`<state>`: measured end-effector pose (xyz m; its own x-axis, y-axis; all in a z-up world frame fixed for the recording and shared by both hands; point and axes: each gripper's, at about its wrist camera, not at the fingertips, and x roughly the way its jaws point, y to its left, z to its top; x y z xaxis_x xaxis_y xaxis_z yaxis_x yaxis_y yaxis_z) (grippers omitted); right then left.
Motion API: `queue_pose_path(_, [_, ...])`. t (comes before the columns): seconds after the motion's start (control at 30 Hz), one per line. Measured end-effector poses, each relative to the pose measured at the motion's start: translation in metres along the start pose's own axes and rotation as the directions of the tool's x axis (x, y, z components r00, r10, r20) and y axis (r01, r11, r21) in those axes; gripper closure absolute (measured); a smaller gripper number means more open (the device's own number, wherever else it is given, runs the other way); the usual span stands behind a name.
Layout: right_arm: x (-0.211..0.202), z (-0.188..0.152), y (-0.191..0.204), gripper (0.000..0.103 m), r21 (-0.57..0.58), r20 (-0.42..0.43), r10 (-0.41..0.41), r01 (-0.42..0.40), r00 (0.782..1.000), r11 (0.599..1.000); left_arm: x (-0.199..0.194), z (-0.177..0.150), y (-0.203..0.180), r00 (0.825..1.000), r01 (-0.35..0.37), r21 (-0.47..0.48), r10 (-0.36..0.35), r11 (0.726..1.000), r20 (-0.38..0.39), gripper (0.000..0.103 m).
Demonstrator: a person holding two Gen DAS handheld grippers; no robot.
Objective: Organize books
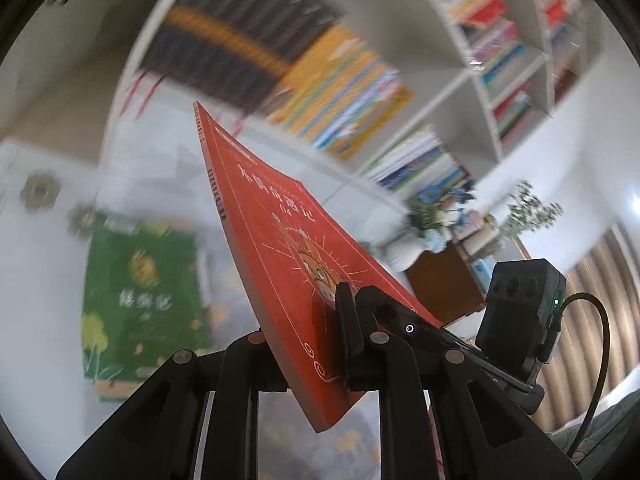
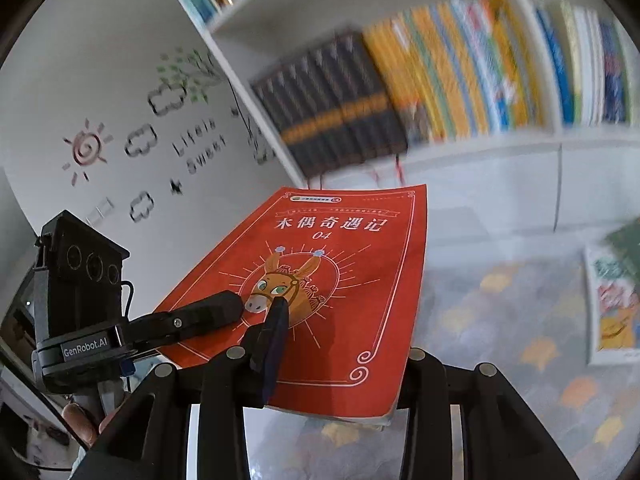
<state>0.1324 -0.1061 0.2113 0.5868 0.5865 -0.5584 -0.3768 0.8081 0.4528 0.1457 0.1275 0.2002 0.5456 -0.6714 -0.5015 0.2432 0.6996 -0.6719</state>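
The red book (image 2: 320, 292) is in the air, carried between both grippers, its cover with the donkey drawing facing up toward the right wrist view and its spine edge tilted up in the left one. It hangs in front of the white bookcase (image 2: 460, 148), above the patterned mat (image 2: 500, 320), well clear of both.

The left gripper (image 1: 308, 344) is clamped on the book's near edge, one finger under the cover and one on top. The right gripper (image 2: 340, 364) also grips the near edge, its jaws closed on the book a little less tightly; its dark pad lies on the cover beside the donkey's muzzle.

The step in hand looks like carrying the book to a shelf. To do it well, I would keep both grips even so the soft cover does not bow or slide, turn the book upright with its spine outward, and pick a gap first: the row of dark volumes (image 2: 332, 108) and the yellow ones (image 2: 440, 76) looks tightly packed. A green book (image 1: 144, 296) still lies on the mat.
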Motion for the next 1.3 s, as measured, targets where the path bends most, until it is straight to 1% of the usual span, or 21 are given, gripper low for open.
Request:
queue_pose_path(0.17, [0.066,-0.03,-0.012,0.067,0.035,-0.138,-0.029,0.034,0.99,0.999,0.028,-0.02,0.066,0.996,-0.05,-0.105,0.041,0.993,-0.084,0.089])
queue_pose_path(0.23, [0.088,-0.04,-0.017,0.067,0.023,-0.176,-0.046,0.051,0.983,0.998,0.037,-0.026,0.083,0.993,-0.063,-0.129,0.049,0.99,-0.106,0.089])
queue_pose_path(0.37, [0.113,-0.047,-0.023,0.067,0.005,-0.212,-0.071,0.074,0.975,0.997,0.048,-0.033,0.102,0.992,-0.067,-0.16,0.049,0.985,-0.119,0.089])
queue_pose_path(0.5, [0.125,-0.048,-0.019,0.067,-0.013,-0.213,-0.086,0.086,0.973,0.996,0.048,-0.037,0.117,0.992,-0.068,-0.181,0.048,0.981,-0.114,0.089])
queue_pose_path(0.67, [0.139,-0.056,-0.019,0.066,0.003,-0.238,-0.092,0.096,0.967,0.995,0.049,-0.042,0.136,0.987,-0.119,-0.197,0.095,0.973,-0.127,0.086])
queue_pose_path(0.77, [0.15,-0.062,-0.019,0.066,0.013,-0.275,-0.081,0.088,0.958,0.996,0.045,-0.05,0.15,0.983,-0.163,-0.238,0.136,0.958,-0.126,0.084])
queue_pose_path(0.83, [0.156,-0.067,-0.02,0.066,0.017,-0.298,-0.078,0.087,0.951,0.996,0.04,-0.056,0.158,0.975,-0.209,-0.258,0.182,0.943,-0.126,0.081])
queue_pose_path(0.9, [0.163,-0.072,-0.024,0.066,0.034,-0.329,-0.075,0.091,0.942,0.995,0.034,-0.062,0.166,0.965,-0.255,-0.278,0.227,0.926,-0.129,0.081])
queue_pose_path(0.93, [0.166,-0.073,-0.027,0.064,0.048,-0.34,-0.074,0.096,0.937,0.994,0.03,-0.065,0.169,0.96,-0.275,-0.292,0.247,0.916,-0.131,0.081])
queue_pose_path(0.97, [0.171,-0.076,-0.032,0.063,0.07,-0.363,-0.07,0.102,0.929,0.992,0.026,-0.068,0.174,0.957,-0.287,-0.312,0.258,0.906,-0.131,0.081])
queue_pose_path(1.0, [0.174,-0.077,-0.034,0.063,0.084,-0.378,-0.061,0.1,0.924,0.992,0.021,-0.07,0.177,0.958,-0.286,-0.332,0.259,0.899,-0.124,0.081])
queue_pose_path(1.07, [0.174,-0.076,-0.035,0.061,0.083,-0.38,-0.045,0.082,0.924,0.993,0.009,-0.073,0.181,0.96,-0.281,-0.37,0.265,0.885,-0.096,0.081])
queue_pose_path(1.1, [0.174,-0.076,-0.035,0.059,0.074,-0.389,-0.044,0.079,0.92,0.994,0.003,-0.074,0.181,0.955,-0.294,-0.378,0.284,0.878,-0.083,0.081])
queue_pose_path(1.13, [0.173,-0.076,-0.033,0.056,0.064,-0.398,-0.041,0.072,0.916,0.995,-0.004,-0.075,0.179,0.947,-0.318,-0.378,0.315,0.869,-0.072,0.081])
queue_pose_path(1.17, [0.173,-0.077,-0.032,0.053,0.056,-0.409,-0.037,0.066,0.912,0.996,-0.012,-0.076,0.175,0.933,-0.351,-0.372,0.355,0.859,-0.06,0.081])
queue_pose_path(1.2, [0.169,-0.079,-0.032,0.048,0.051,-0.419,-0.034,0.061,0.908,0.997,-0.018,-0.077,0.169,0.922,-0.375,-0.362,0.384,0.853,-0.05,0.081])
queue_pose_path(1.3, [0.15,-0.09,-0.039,0.047,0.048,-0.44,-0.048,0.077,0.897,0.996,-0.037,-0.087,0.144,0.882,-0.453,-0.319,0.471,0.832,-0.023,0.081])
